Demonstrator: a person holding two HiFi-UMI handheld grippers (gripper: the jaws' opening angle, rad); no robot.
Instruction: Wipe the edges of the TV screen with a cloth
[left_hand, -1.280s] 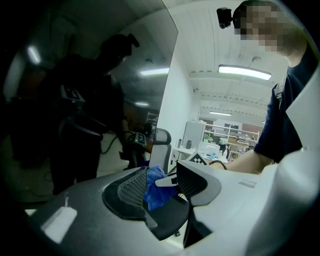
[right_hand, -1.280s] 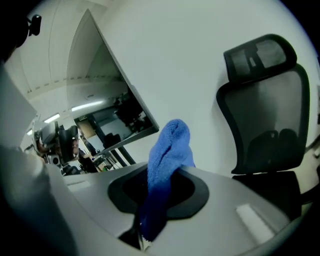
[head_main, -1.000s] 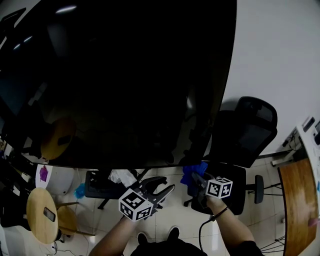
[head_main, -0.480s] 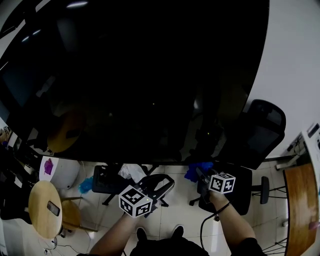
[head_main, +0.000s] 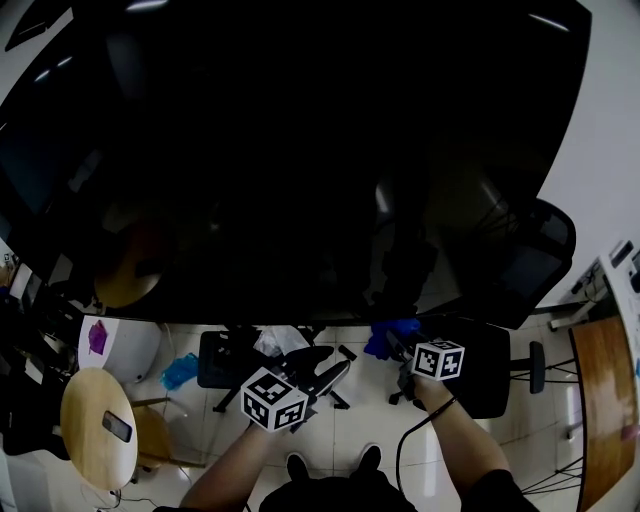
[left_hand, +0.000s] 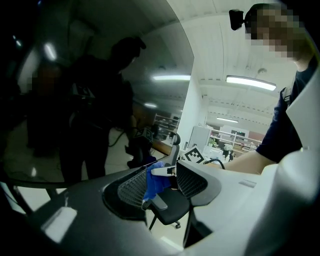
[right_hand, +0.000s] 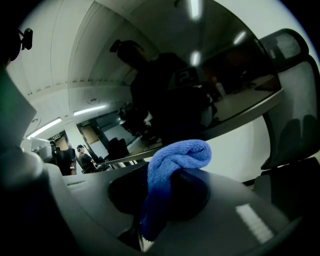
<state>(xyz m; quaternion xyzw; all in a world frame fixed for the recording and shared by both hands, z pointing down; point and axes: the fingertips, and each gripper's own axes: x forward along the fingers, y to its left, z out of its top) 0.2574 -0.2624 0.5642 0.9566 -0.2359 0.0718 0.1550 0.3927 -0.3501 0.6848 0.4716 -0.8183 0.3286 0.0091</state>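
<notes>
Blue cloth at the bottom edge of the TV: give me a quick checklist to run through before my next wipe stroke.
1. Grip on the blue cloth by the right tool: ok, jaws shut on it.
2. Cloth pressing the bottom edge of the TV screen: cannot tell; it sits right at the edge.
3. Cloth standing out past the jaws: ok, a fold bulges above them.
4. Keeping the left tool off the screen: ok, jaws apart, empty, below the edge.
5. Room beneath the edge: cannot tell; the office chair stands close by the right hand.
</notes>
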